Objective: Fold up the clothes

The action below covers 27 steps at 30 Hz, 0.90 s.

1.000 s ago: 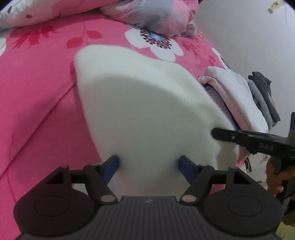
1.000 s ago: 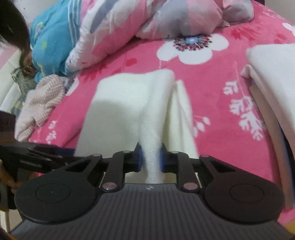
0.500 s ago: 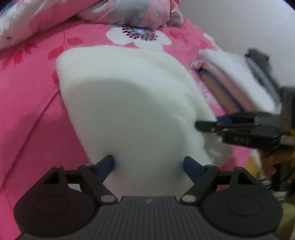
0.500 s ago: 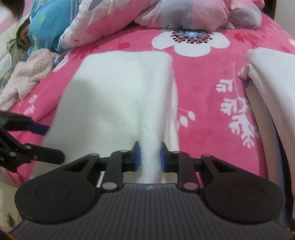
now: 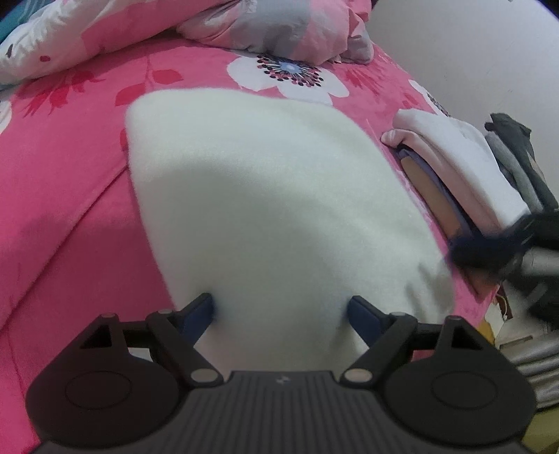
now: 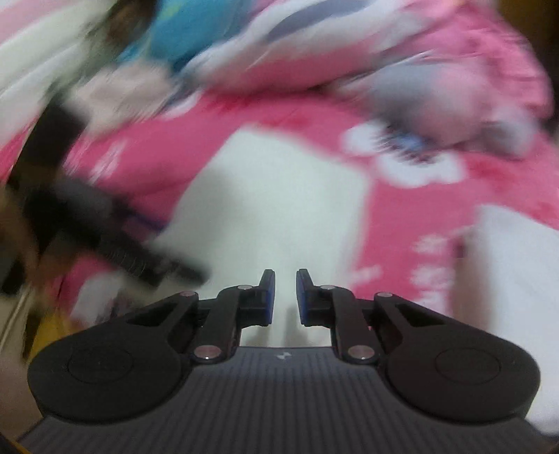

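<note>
One white fleecy folded garment (image 5: 265, 209) lies on the one pink flowered bedspread (image 5: 63, 195), filling the middle of the left wrist view. Two grippers are at work. The left gripper (image 5: 279, 309) stands wide apart over the garment's near edge, its two blue pads (image 5: 201, 309) beside the fleece without pinching it; its jaws have just been opening, with the cloth between them. The right gripper (image 6: 284, 297) shows a narrow gap between its own two blue pads (image 6: 268, 297), and nothing is clamped there now; its jaws have just been closing. Half a second ago that gripper held a raised ridge of the white fleece; now the ridge has dropped flat. At three o'clock of the garment sits one stack of folded clothes (image 5: 464, 164), white and pale pink on top. At twelve o'clock lies one crumpled pink-and-grey quilt (image 5: 279, 28). The right wrist view is heavily blurred.
</note>
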Each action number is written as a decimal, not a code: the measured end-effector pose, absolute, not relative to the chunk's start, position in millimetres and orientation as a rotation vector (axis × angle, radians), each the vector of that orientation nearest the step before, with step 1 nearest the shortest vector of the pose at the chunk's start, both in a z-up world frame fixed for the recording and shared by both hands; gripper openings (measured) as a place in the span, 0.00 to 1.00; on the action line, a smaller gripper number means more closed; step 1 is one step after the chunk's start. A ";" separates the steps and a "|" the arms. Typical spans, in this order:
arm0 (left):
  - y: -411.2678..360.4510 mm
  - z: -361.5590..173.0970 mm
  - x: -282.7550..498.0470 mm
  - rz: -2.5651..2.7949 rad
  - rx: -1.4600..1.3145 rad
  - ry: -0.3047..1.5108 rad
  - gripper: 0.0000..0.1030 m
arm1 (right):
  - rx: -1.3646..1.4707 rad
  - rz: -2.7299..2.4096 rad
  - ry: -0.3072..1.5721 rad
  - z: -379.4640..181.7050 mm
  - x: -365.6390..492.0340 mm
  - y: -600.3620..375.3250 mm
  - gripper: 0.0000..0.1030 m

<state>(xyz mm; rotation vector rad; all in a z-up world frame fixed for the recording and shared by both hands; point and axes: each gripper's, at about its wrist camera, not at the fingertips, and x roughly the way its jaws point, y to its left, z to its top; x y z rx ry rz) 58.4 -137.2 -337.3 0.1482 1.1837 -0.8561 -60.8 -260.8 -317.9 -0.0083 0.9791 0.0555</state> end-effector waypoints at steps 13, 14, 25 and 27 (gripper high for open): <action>-69.2 -345.3 63.9 -0.775 -0.178 1.286 0.77 | -0.142 0.068 1.196 -390.7 -32.7 -268.2 0.05; -69.3 -352.8 62.8 -0.774 -0.194 1.310 0.76 | -0.133 0.071 1.198 -391.2 -30.3 -268.5 0.05; -58.1 -386.6 33.4 -0.629 -0.441 1.310 0.71 | -0.127 0.156 1.301 -363.5 -10.8 -273.6 0.05; -59.0 -385.8 29.3 -0.613 -0.452 1.297 0.70 | -0.204 0.194 1.263 -334.4 -13.2 -262.0 0.06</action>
